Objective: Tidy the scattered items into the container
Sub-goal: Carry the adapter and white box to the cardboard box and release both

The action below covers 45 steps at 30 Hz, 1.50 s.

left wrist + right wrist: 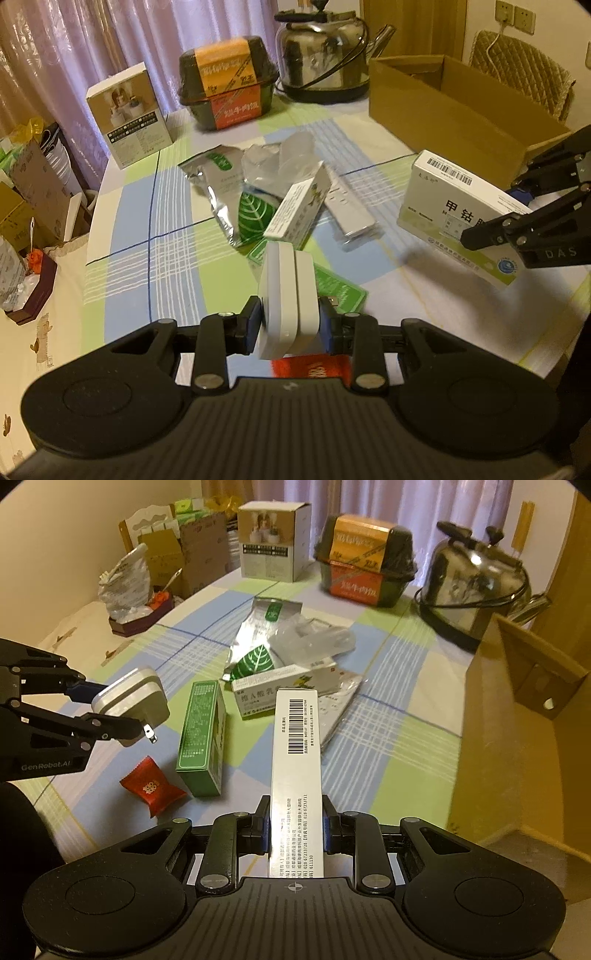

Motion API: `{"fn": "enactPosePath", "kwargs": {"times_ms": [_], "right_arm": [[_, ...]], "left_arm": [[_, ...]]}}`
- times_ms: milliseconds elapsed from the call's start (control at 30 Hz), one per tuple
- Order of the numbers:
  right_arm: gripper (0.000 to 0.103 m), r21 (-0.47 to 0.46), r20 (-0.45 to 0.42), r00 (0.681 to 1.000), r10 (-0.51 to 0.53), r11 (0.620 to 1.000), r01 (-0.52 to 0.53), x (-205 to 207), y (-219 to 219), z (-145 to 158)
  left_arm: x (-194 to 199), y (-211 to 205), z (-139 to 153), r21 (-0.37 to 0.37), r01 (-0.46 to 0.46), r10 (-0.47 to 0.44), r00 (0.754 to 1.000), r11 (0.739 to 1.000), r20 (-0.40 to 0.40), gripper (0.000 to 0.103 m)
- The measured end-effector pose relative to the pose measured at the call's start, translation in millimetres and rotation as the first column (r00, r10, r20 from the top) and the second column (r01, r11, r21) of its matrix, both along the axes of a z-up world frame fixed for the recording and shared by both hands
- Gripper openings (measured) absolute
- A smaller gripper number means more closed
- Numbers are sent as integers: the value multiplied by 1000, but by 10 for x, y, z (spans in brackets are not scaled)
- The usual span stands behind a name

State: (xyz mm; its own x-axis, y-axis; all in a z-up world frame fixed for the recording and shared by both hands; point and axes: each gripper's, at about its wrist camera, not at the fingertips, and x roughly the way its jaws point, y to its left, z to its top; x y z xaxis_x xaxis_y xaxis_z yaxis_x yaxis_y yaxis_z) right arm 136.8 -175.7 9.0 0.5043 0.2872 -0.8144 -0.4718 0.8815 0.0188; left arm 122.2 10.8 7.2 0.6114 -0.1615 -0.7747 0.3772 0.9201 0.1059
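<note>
My left gripper (pixel 290 321) is shut on a white plug adapter (pixel 288 295) and holds it above the checked tablecloth; the right wrist view shows the same adapter (pixel 129 705) at the left. My right gripper (pixel 295 827) is shut on a long white medicine box (pixel 295 746), next to the open cardboard box (pixel 517 720). Still lying on the table are a green box (pixel 203 734), a red candy (pixel 151 786), a silver foil pouch (pixel 258 638), a clear plastic bag (pixel 314 638), another white medicine box (pixel 288 690) and a blister pack (pixel 340 709).
At the back of the table stand a steel kettle (pixel 325 62), a black food bowl with an orange sleeve (pixel 229 81) and a white carton (pixel 129 114). Boxes and bags (pixel 29 206) crowd the left side. A quilted chair back (pixel 521 70) rises behind the cardboard box (pixel 443 107).
</note>
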Motion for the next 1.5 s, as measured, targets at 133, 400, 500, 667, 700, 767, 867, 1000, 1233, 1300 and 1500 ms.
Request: {"fn": "enactPosePath", "kwargs": {"times_ms": [133, 400, 500, 667, 700, 767, 867, 1000, 1233, 1300, 1500], "right_arm": [[27, 8, 34, 999, -11, 1000, 11, -71, -92, 175], [28, 17, 82, 995, -49, 999, 48, -149, -351, 430], [28, 19, 102, 992, -71, 997, 69, -142, -501, 533], [28, 16, 140, 982, -131, 991, 130, -59, -860, 718], [28, 14, 146, 979, -145, 989, 145, -27, -947, 748], [28, 13, 157, 971, -179, 984, 179, 44, -1141, 798], [28, 12, 169, 958, -232, 972, 234, 169, -1446, 849], [28, 9, 170, 940, -297, 954, 300, 367, -1836, 855], [28, -7, 141, 923, -359, 932, 364, 659, -2298, 637], [28, -15, 129, 922, -366, 929, 371, 716, -2372, 560], [28, -9, 93, 922, -375, 926, 377, 866, -2501, 337]], "left_arm": [[-67, -100, 111, -5, 7, -7, 1000, 1000, 11, 27], [-113, -381, 350, -32, 40, -39, 999, 999, 31, 27], [-67, -567, 436, -37, 71, -69, 996, 997, 47, 27], [86, -1068, 617, -71, 145, -138, 986, 987, 90, 27], [130, -1185, 658, -79, 162, -154, 983, 984, 98, 27], [222, -1400, 740, -97, 192, -181, 977, 977, 113, 27], [379, -1762, 827, -123, 243, -227, 965, 962, 134, 27], [593, -2191, 843, -156, 294, -273, 951, 943, 144, 27], [972, -2783, 626, -147, 367, -353, 929, 918, 115, 27], [1060, -2891, 538, -136, 380, -368, 924, 915, 104, 27], [1243, -3065, 308, -112, 397, -391, 917, 911, 73, 27]]}}
